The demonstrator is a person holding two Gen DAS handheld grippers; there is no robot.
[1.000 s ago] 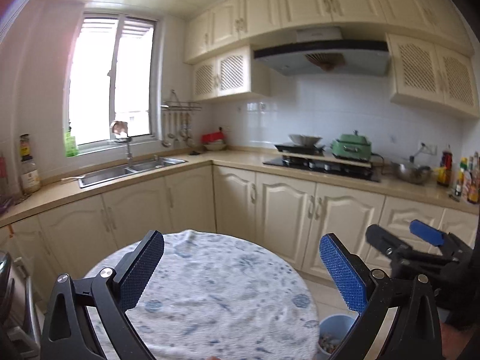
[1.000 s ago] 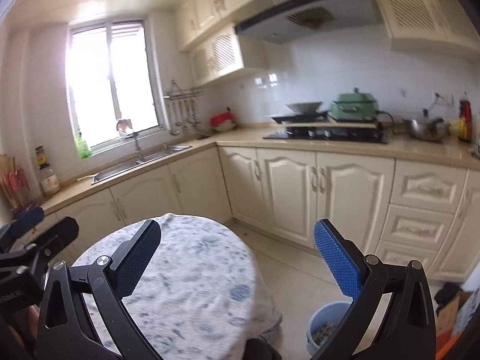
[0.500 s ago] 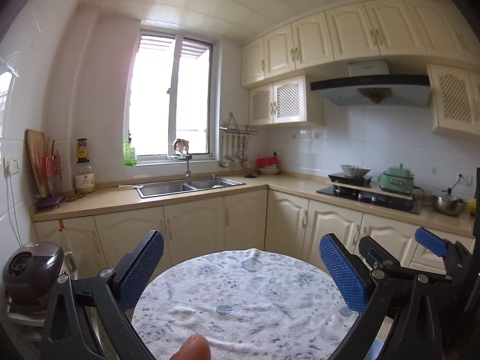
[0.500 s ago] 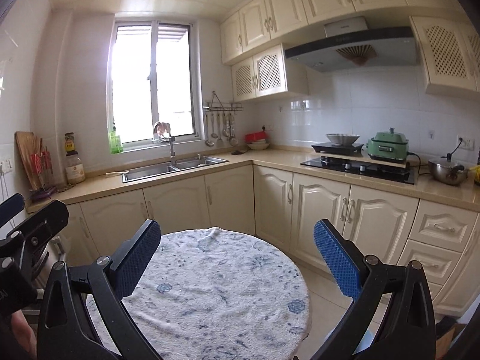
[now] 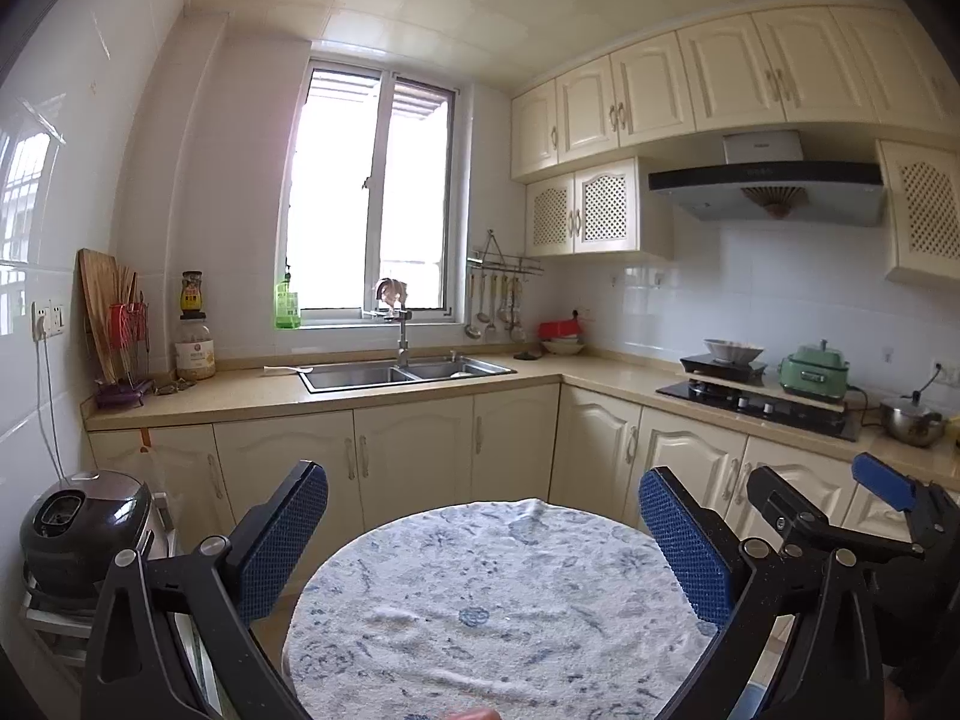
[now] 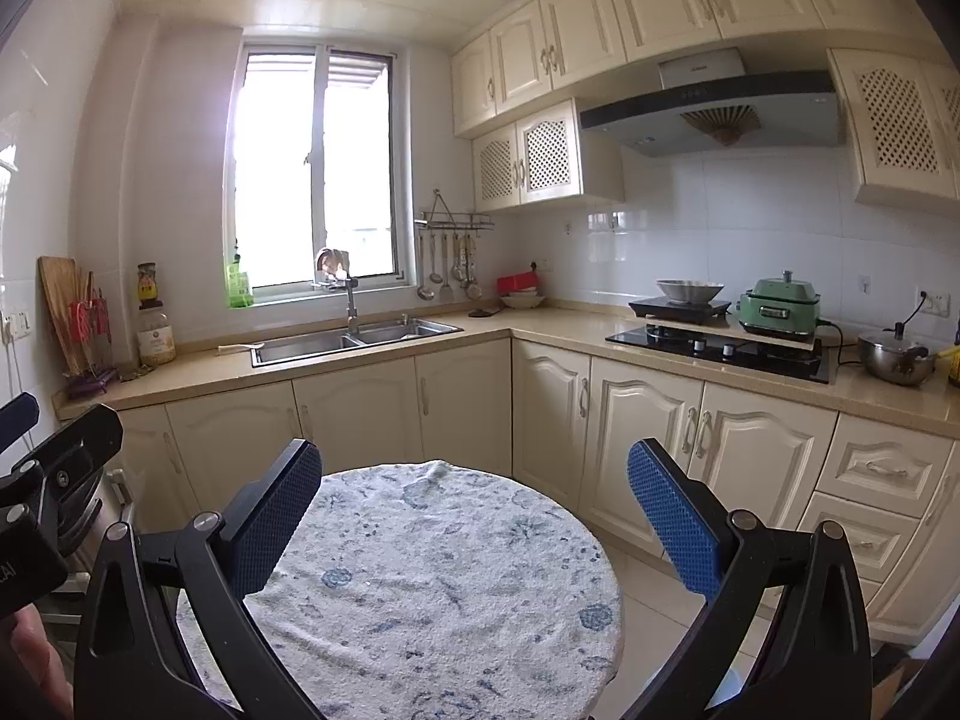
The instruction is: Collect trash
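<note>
A round table with a blue-and-white patterned cloth (image 5: 492,600) stands in front of me; it also shows in the right wrist view (image 6: 432,588). My left gripper (image 5: 480,546) is open and empty above the table's near side. My right gripper (image 6: 474,516) is open and empty, also over the table, and shows at the right of the left wrist view (image 5: 840,516). No trash shows on the cloth and no bin is in view.
Cream cabinets line the back and right walls, with a steel sink (image 5: 408,369) under the window and a hob (image 6: 720,348) with a green pot (image 6: 780,306). A dark rice cooker (image 5: 78,522) sits low at the left. Tiled floor (image 6: 642,600) lies right of the table.
Both grippers have tilted up and swung left, so the view now faces the sink and window. The blue bin by the table has dropped out of view. Both stay open.
</note>
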